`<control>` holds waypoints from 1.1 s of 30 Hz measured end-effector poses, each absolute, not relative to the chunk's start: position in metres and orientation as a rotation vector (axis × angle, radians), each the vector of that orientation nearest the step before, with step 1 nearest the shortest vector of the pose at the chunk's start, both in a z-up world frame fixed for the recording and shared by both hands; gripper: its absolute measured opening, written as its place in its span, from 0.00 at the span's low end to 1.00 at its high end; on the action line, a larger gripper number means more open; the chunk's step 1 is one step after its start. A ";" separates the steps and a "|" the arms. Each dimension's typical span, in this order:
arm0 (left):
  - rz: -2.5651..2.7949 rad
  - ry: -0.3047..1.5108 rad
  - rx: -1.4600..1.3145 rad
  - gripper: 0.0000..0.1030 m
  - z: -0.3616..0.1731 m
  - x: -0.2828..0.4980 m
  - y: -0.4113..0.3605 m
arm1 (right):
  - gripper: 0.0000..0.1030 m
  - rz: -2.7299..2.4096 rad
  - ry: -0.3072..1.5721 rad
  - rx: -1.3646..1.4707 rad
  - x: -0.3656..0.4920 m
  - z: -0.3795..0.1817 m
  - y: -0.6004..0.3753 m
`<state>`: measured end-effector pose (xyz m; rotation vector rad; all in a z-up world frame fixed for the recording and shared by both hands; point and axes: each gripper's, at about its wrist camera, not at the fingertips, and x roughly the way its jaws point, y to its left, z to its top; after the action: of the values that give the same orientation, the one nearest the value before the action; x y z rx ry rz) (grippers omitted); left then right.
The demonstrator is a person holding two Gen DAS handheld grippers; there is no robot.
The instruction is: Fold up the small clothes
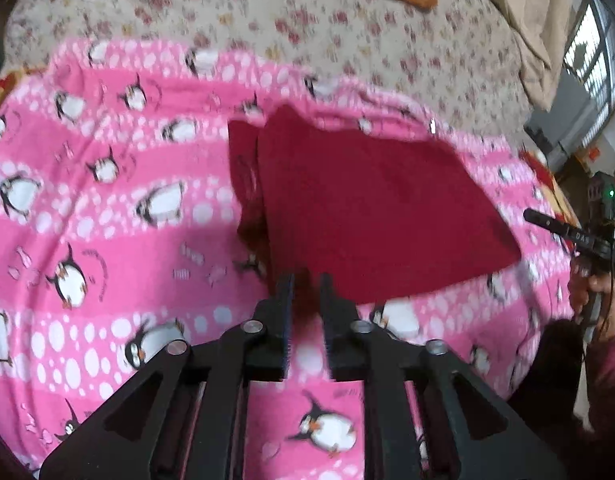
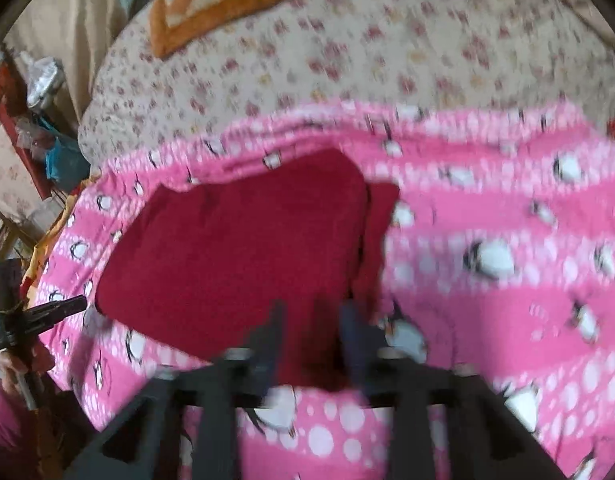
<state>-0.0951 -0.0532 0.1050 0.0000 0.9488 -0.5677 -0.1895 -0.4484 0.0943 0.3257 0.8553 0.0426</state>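
Bed with cream floral-print sheet (image 1: 387, 40) fills the background in both views; its far edges are cut off by the fisheye rim.

Pink fleece blanket with penguin print and white dots (image 1: 107, 220) is spread over the near part of the bed, wrinkled, running out of frame at the bottom and sides.

Dark red folded cloth garment (image 1: 367, 208) lies flat on the blanket, roughly centred. A second layer pokes out along one side edge, so it looks folded at least once. Garment type can't be made out: no visible seams or collar.

Orange-and-cream patterned pillow (image 2: 227, 0) sits at the far end of the bed, partly cropped in both views.

Left tool (image 1: 306, 300): fingers slightly apart with a narrow gap, tips at the near edge of the garment. Red cloth shows between the tips, but whether it is pinched or just behind them can't be told.

Right tool (image 2: 311, 332): heavy motion blur. Fingers stand apart, red cloth visible in the gap at the garment's near edge; grip on it can't be confirmed. It also shows at the right edge of the left wrist view, mostly cropped.

Clutter beside the bed in the right wrist view is too blurred to identify.
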 end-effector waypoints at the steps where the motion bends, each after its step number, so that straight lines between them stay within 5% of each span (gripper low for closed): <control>1: -0.555 0.936 -0.006 0.33 0.107 -0.093 -0.056 | 0.53 0.040 0.841 0.324 -0.182 0.099 -0.445; 3: -0.500 0.914 -0.039 0.45 0.106 -0.087 -0.066 | 0.53 0.055 0.831 0.322 -0.160 0.101 -0.437; 11: -0.270 0.997 -0.117 0.46 0.052 -0.049 -0.082 | 0.52 0.012 0.881 0.296 -0.053 0.070 -0.422; 14: -0.296 0.997 -0.220 0.54 0.039 -0.042 -0.068 | 0.52 -0.074 0.930 0.285 -0.021 0.043 -0.438; 22: -0.326 0.982 -0.250 0.54 0.040 -0.044 -0.060 | 0.52 -0.086 0.921 0.234 -0.022 0.055 -0.419; 33: -0.326 0.991 -0.279 0.55 0.042 -0.046 -0.055 | 0.52 0.227 0.957 -0.023 0.017 0.065 -0.246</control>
<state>-0.0462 -0.0550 0.0418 -0.2787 0.9913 -0.3259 0.0166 -0.2465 0.0654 -0.0233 0.9571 0.2270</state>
